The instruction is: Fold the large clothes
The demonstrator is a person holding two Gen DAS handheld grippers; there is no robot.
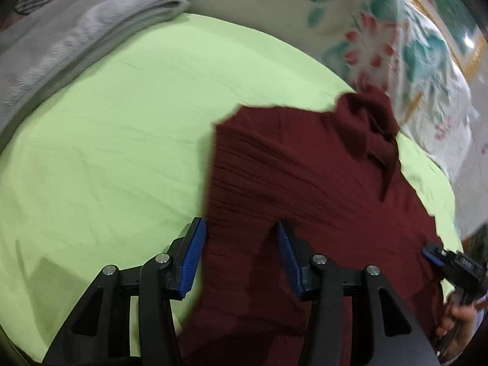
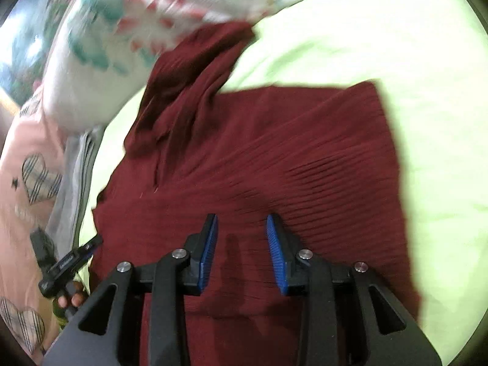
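A dark red ribbed garment [image 1: 289,177] lies spread on a light green sheet [image 1: 106,140], one part bunched toward the floral pillow. My left gripper [image 1: 241,228] is open, its jaws wide apart over the garment's left edge, holding nothing. In the right wrist view the same garment [image 2: 274,152] fills the middle, with a crumpled sleeve-like part [image 2: 195,76] at the upper left. My right gripper [image 2: 242,224] is open above the garment's near part, holding nothing. Each gripper also shows in the other's view: the right one [image 1: 433,254] and the left one [image 2: 91,244].
A folded grey towel [image 1: 61,45] lies at the sheet's far left. A white floral pillow [image 1: 396,45] borders the garment; it also shows in the right wrist view [image 2: 122,45]. Pink fabric with plaid hearts [image 2: 33,177] lies at the left. Bare green sheet [image 2: 427,91] extends right.
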